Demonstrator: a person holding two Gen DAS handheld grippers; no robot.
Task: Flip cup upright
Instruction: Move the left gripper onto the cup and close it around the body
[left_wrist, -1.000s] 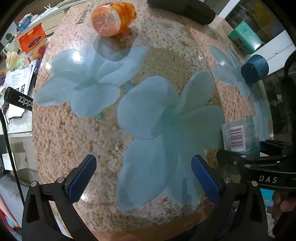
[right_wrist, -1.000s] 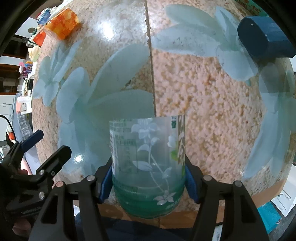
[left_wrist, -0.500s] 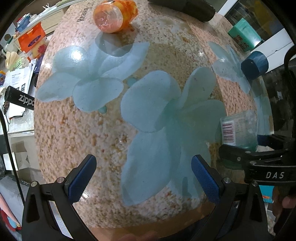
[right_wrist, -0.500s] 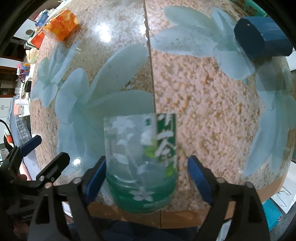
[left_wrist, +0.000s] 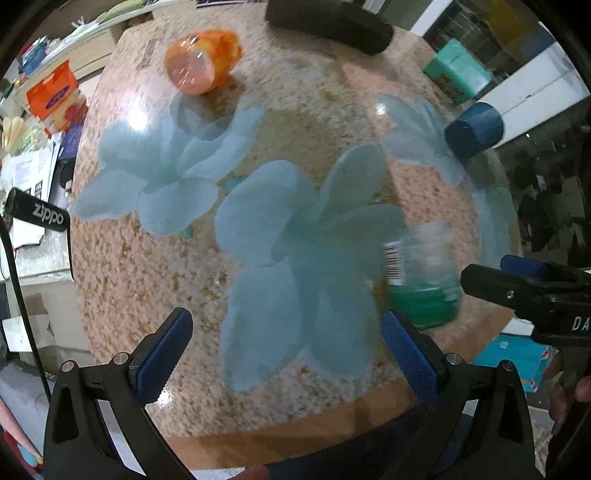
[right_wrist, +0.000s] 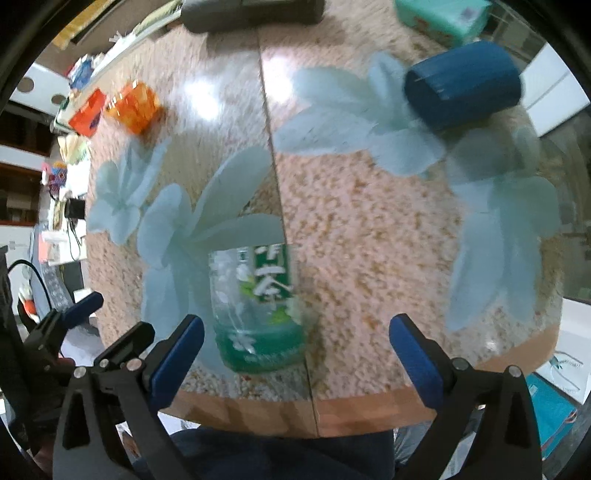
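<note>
Right wrist view: floral table (right_wrist: 369, 236) fills the frame. Clear green-bottomed cup (right_wrist: 256, 310) stands at lower centre near the front edge, green end down; upright or not, can't tell through the blur. Right gripper (right_wrist: 295, 354) jaws spread wide, cup between them but nearer the left pad, no contact. Looks like the release step; next, back off without clipping it. Left wrist view adds: left gripper (left_wrist: 284, 350) wide open and empty, orange cup (left_wrist: 201, 61) top, blue cup (left_wrist: 474, 131) upper right, both lying on their sides.
</note>
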